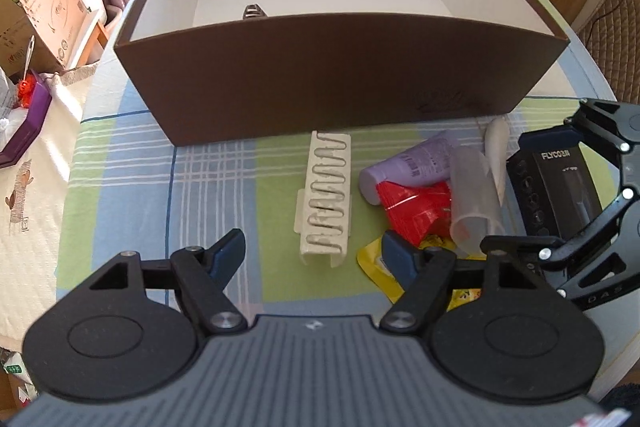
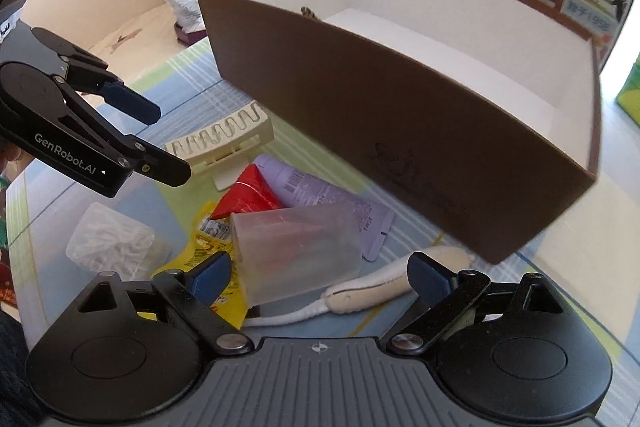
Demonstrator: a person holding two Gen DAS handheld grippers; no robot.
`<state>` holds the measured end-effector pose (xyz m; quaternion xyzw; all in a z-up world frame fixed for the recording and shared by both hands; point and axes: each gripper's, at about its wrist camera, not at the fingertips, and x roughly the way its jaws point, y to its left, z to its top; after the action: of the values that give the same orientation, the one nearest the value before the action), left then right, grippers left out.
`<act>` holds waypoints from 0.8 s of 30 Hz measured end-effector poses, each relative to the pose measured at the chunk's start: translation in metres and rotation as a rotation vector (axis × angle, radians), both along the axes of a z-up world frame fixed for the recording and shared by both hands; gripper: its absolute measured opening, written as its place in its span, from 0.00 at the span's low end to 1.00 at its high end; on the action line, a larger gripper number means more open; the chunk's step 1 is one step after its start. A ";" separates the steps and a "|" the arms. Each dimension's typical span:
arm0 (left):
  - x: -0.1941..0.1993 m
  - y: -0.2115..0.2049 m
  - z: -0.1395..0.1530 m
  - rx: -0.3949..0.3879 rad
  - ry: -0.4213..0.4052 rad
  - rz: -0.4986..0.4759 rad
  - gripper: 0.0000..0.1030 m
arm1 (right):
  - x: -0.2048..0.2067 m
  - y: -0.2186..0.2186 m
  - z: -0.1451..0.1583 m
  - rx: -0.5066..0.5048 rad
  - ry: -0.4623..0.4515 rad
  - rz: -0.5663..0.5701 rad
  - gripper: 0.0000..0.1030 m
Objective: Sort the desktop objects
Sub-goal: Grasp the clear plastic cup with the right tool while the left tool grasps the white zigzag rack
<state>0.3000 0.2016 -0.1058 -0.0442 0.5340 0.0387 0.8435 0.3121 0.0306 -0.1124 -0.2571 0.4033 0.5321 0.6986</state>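
Both tools gape empty above the desk (image 1: 120, 163): left tool (image 1: 316, 251) straddles the cream rack (image 1: 326, 195), right tool (image 2: 320, 277) the frosted cup (image 2: 296, 251).

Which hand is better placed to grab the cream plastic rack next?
Probably the left. The left gripper is open with the cream rack directly ahead between its fingers; the right gripper faces the clear cup.
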 end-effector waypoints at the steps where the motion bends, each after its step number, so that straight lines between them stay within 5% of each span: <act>1: 0.002 0.000 -0.001 -0.001 0.003 -0.001 0.70 | 0.002 0.002 -0.002 -0.002 0.006 0.011 0.90; 12: 0.011 0.002 -0.009 -0.006 0.031 -0.008 0.70 | 0.017 0.016 -0.014 0.010 0.096 0.103 0.67; 24: 0.021 -0.005 -0.011 0.001 0.021 -0.038 0.63 | 0.016 -0.003 0.005 0.044 0.025 -0.036 0.66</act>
<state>0.3211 0.1963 -0.1173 -0.0333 0.5436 0.0232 0.8383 0.3284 0.0277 -0.1075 -0.2277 0.4050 0.5312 0.7085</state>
